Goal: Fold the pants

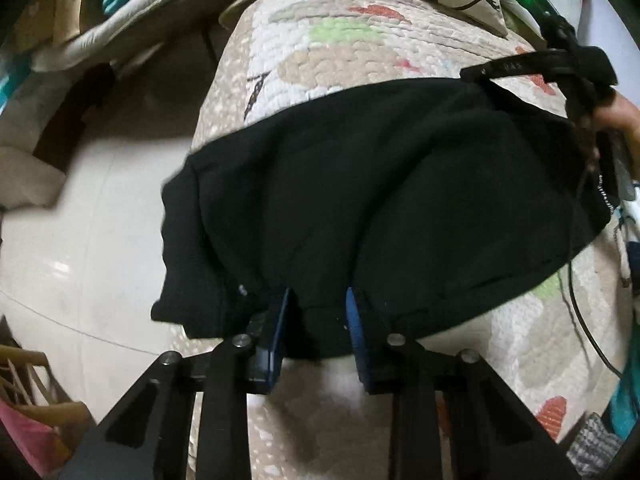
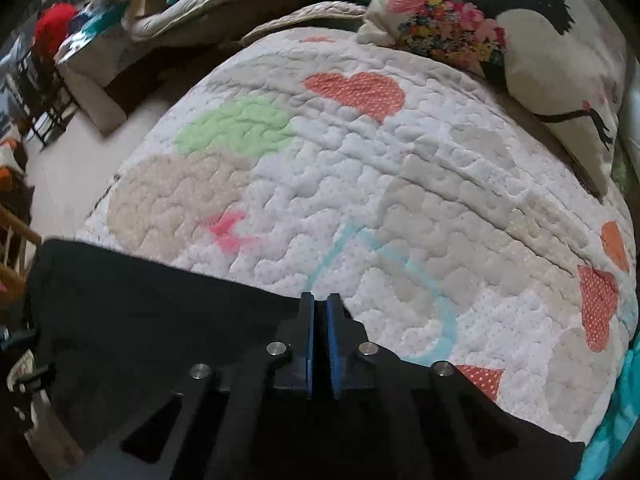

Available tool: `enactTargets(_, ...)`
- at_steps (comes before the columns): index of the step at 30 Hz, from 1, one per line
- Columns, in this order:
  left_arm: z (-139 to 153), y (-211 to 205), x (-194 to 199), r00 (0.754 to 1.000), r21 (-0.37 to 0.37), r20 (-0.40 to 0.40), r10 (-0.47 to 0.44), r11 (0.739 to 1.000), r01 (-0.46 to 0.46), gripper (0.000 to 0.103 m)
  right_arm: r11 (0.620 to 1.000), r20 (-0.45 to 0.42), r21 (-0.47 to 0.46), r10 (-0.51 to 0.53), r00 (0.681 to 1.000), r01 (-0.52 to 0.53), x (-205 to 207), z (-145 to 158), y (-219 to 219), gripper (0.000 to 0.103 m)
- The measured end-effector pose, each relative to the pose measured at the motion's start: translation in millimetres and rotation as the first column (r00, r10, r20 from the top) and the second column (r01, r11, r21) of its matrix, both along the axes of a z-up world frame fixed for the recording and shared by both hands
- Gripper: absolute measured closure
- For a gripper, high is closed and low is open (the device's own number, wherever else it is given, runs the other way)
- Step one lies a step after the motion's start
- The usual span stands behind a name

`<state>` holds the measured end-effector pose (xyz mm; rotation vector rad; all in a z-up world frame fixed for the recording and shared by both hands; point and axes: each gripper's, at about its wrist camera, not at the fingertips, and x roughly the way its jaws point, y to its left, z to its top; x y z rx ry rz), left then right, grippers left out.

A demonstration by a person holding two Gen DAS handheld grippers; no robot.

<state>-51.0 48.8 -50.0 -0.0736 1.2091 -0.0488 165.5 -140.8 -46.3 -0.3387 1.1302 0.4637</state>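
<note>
- Pants [image 1: 360, 200], black and bunched in a wide fold, lie across a quilted bed cover [image 1: 340, 52], one end drooping over the bed's edge above the pale floor [image 1: 80, 220].
- Left tool [image 1: 318, 312] has its blue pads parted, with the near hem of the cloth between them.
- Right tool [image 2: 319, 312] is pinched nearly closed on the far edge of the pants.
- Floral pillow [image 2: 540, 60] sits at the head of the bed.
</note>
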Motion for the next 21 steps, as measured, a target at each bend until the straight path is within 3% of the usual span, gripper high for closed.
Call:
enactTargets(5,2,5,-6,0.998,-0.034,-0.054,-0.015,0.999,0.013,0.077,0.995,0.037,-0.050,-0.085,0.996,0.087,20,0,-4,0.102)
enactTargets(10,0,20,-19,0.980,-0.132,-0.197,-0.040,0.991,0.014,0.076,0.986,0.035,-0.027,-0.164,0.986,0.165,25,7,-26,0.100)
enactTargets(12,10,28,-25,0.981,-0.144,-0.192,-0.030,0.990,0.003,0.076,0.982,0.043,0.002,-0.187,0.982,0.187,18,22,-43,0.090)
enactTargets(14,29,33,-24,0.990,-0.161,-0.143,-0.021,0.987,-0.003,0.074,0.977,0.070,0.037,-0.211,0.975,0.209,4,44,-69,0.052)
enactTargets(16,50,29,-16,0.997,-0.156,-0.071,-0.014,0.988,0.002,0.064,0.973,0.107,0.046,-0.232,0.967,0.228,-15,65,-97,0.033)
enactTargets(18,65,13,-4,1.000,-0.140,-0.012,-0.023,0.990,0.021,0.057,0.968,0.105,0.045,-0.250,0.963,0.246,-30,78,-127,0.033)
enactTargets(21,72,-31,11,0.990,-0.137,0.067,-0.126,0.981,0.134,0.049,0.947,0.066,0.048,-0.320,0.945,0.317,-48,84,-173,0.033)
